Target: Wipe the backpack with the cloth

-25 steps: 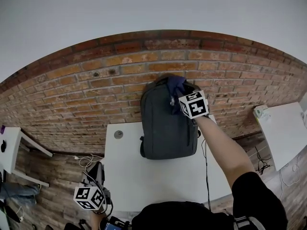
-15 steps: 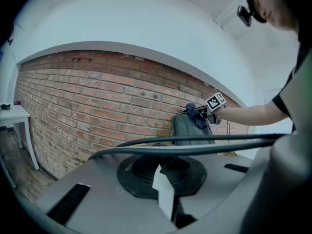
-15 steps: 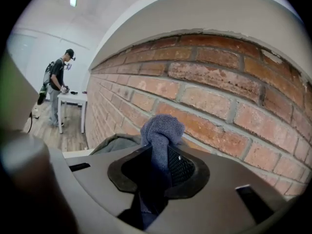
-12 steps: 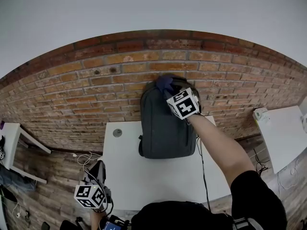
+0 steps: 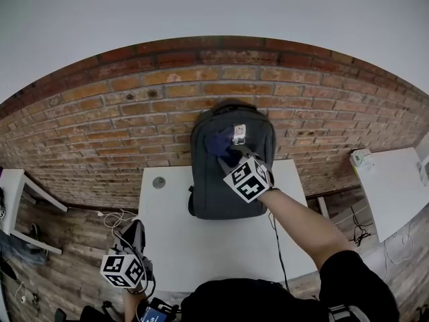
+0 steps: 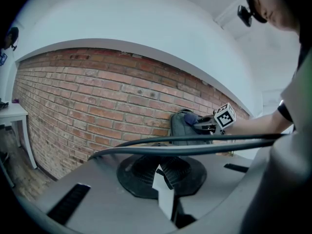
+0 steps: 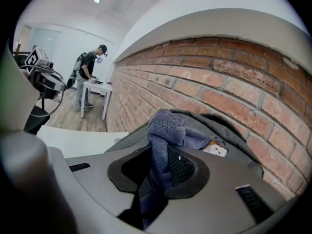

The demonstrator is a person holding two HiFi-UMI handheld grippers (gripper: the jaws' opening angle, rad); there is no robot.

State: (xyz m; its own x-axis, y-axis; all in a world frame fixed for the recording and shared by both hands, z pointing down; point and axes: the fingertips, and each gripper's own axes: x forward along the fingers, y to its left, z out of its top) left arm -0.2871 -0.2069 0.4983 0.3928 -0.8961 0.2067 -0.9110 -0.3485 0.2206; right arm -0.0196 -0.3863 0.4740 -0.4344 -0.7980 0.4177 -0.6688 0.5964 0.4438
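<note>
Backpack (image 5: 231, 180) stood on the desk (image 5: 201, 247) against the brick wall (image 5: 120, 119). Your right gripper's (image 5: 229, 155) jaws pinched the cloth (image 5: 220, 143) on its upper front, and the lower panel seemingly remained unwiped. Your left gripper's (image 5: 132, 241) jaws were pressed together.

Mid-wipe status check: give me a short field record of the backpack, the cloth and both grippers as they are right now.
backpack: dark grey fabric backpack, upright at the far edge of the white table, by the red brick wall
cloth: blue-grey microfibre cloth, on the backpack's upper front
right gripper: shut on the cloth
left gripper: off the table's near-left corner, jaws together, nothing held
tag: small white tag near the backpack's top
</note>
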